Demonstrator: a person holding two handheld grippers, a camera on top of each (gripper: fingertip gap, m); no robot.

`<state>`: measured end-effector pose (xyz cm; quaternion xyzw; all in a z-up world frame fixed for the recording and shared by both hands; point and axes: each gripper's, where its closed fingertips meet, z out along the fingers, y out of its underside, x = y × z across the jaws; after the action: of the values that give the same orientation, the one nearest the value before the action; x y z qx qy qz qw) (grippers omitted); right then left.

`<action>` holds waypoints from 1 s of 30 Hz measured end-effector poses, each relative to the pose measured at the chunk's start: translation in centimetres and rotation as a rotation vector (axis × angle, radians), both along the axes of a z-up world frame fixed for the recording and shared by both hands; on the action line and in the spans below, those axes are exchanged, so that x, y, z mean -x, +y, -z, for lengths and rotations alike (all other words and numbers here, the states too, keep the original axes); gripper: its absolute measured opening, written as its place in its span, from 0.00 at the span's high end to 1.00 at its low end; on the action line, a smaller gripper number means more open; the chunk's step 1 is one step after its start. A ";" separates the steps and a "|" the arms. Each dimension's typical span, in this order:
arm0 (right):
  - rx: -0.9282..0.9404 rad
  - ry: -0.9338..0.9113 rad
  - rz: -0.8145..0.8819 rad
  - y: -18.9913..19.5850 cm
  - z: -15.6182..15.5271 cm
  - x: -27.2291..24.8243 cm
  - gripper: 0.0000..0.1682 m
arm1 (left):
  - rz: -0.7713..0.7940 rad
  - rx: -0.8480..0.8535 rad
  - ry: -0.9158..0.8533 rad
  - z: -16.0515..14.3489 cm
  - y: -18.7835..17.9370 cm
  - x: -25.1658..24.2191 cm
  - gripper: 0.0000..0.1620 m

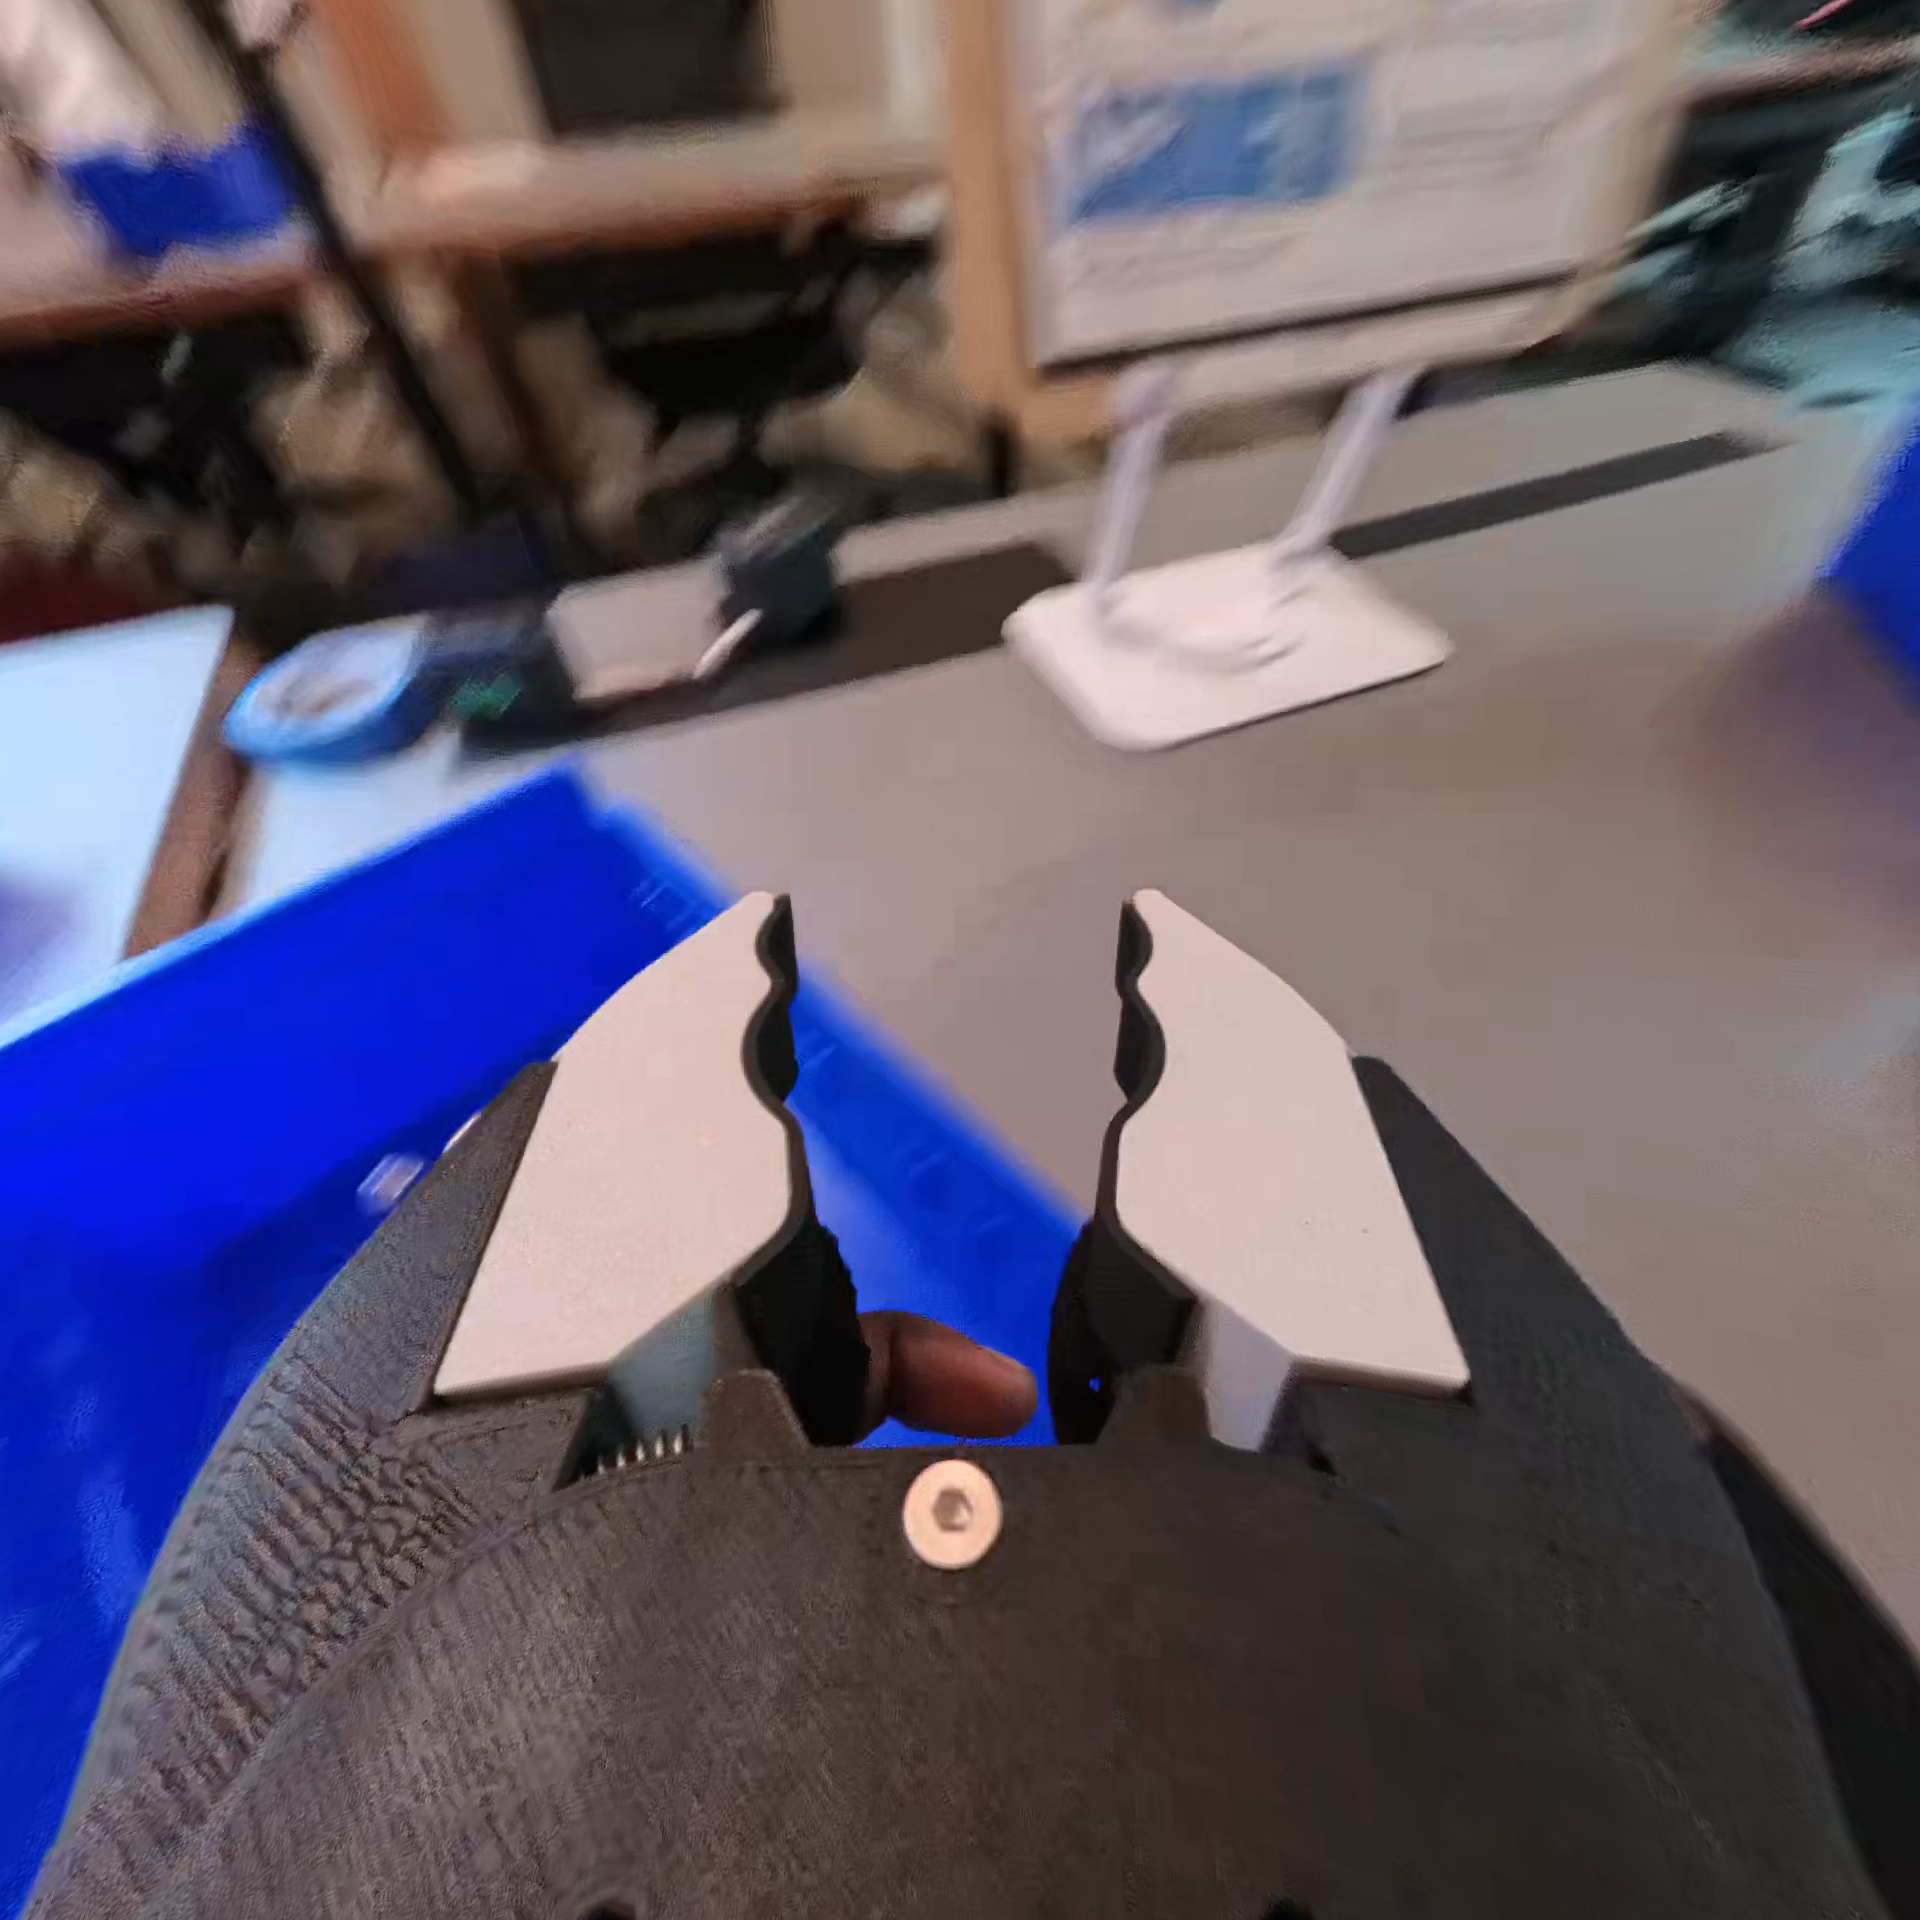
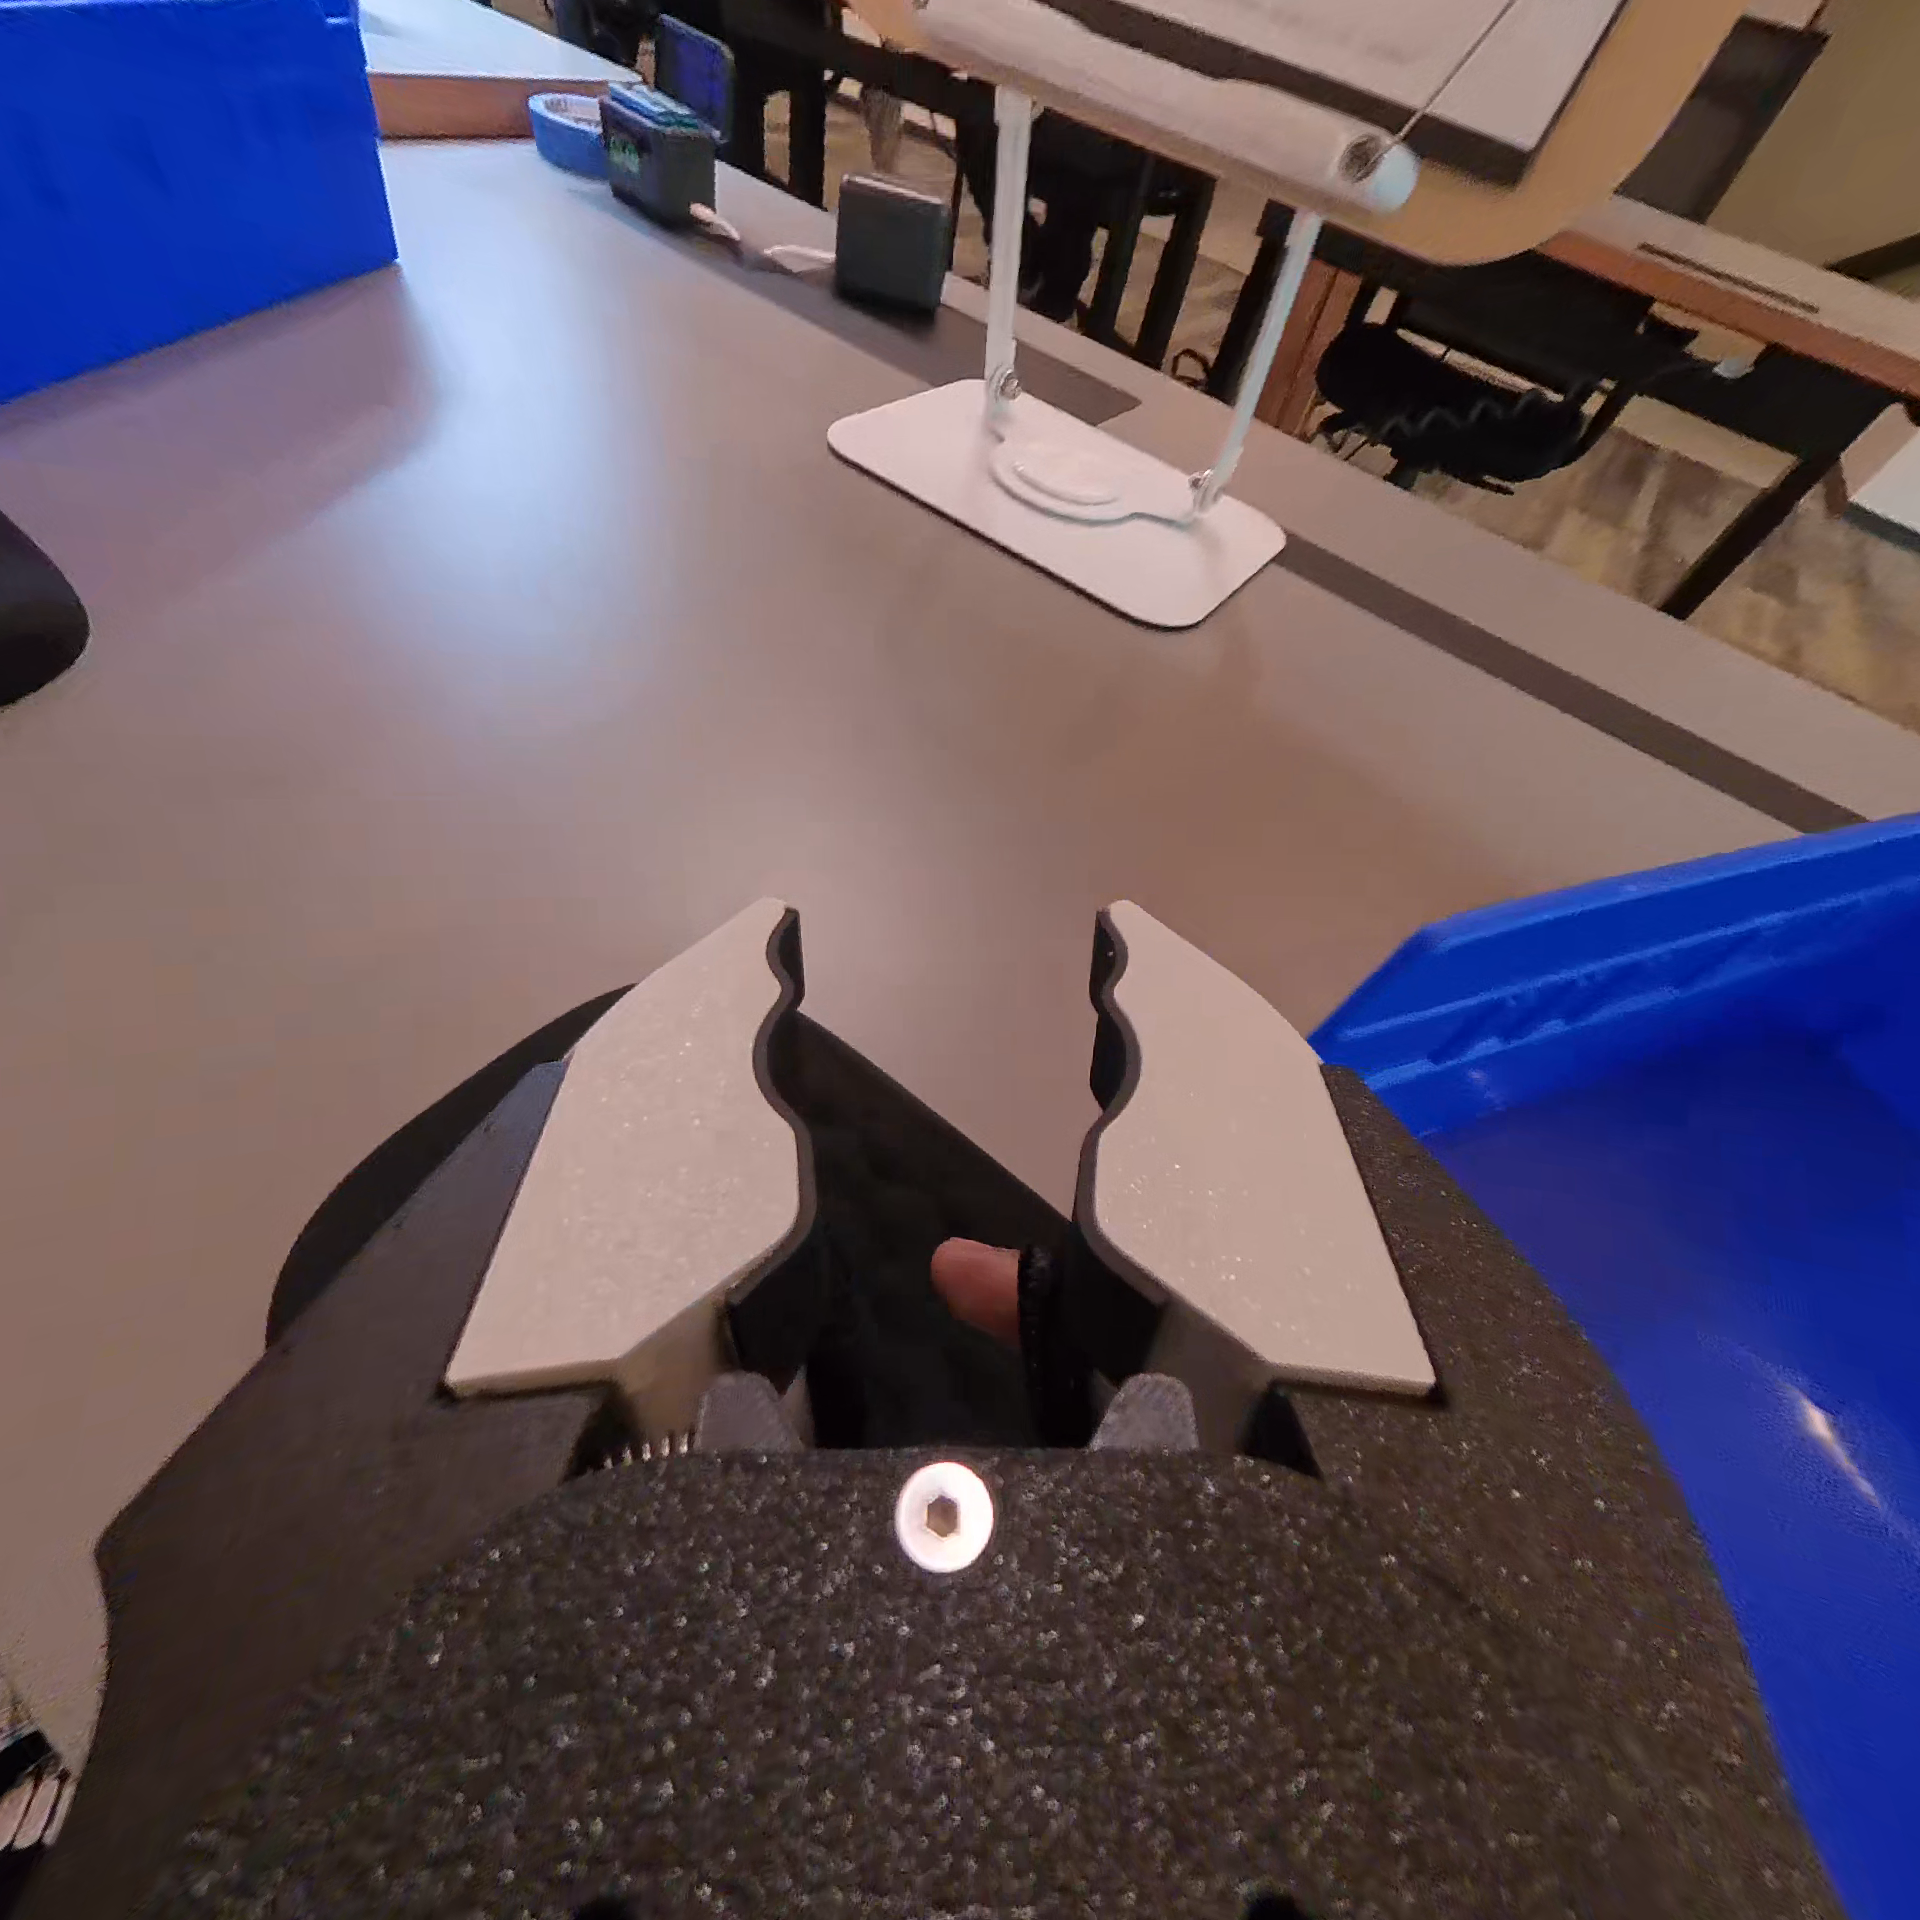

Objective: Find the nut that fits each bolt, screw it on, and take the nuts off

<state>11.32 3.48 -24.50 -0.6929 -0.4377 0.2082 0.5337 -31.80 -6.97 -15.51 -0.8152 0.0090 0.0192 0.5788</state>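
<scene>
left hand-held gripper point(image 1: 956, 925) wide open, empty, over blue bin point(image 1: 312, 1039) | right hand-held gripper point(image 2: 945, 935) wide open, empty | nuts, bolts unseen; likely small, stiff, slippery: grip across flats

My left gripper point(image 1: 954, 925): black textured printed body, rounded housing. Two pale grey fingers point(image 1: 665, 1132), flat-topped, tapering toward tips, black wavy rubber lining on inner edges. One silver hex-socket screw point(image 1: 952, 1513) centred behind fingers. Small coil spring visible at left finger base. My right gripper point(image 2: 945, 935): same build, speckled black body, grey fingers point(image 2: 1236, 1174), white-rimmed hex screw point(image 2: 943, 1517), black strap beside fingertip under housing.
</scene>
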 end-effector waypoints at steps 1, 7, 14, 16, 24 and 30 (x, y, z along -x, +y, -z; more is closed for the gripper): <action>0.006 0.005 -0.012 -0.1 0.2 0.4 0.68 | -0.075 0.061 -0.014 1.3 -0.4 3.0 0.63; 0.023 0.057 -0.015 0.1 0.3 0.8 0.69 | -0.165 0.431 -0.050 10.4 -0.4 10.3 0.70; 0.020 0.076 0.011 0.4 0.3 0.0 0.71 | -0.223 0.526 -0.015 14.8 0.2 12.3 0.71; 0.017 0.080 0.014 0.4 0.3 -0.2 0.71 | -0.211 0.524 -0.022 15.2 0.6 12.1 0.73; 0.012 0.052 0.018 0.5 0.6 -0.1 0.71 | -0.163 0.499 0.065 15.2 1.0 11.9 0.88; 0.038 0.130 -0.037 0.0 -0.5 1.6 0.74 | -0.054 0.198 0.283 6.2 1.5 6.3 0.88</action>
<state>9.69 3.45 -23.99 -0.6798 -0.4110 0.2708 0.5438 -38.13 -5.46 -21.76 -0.8573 0.0701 0.1483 0.4880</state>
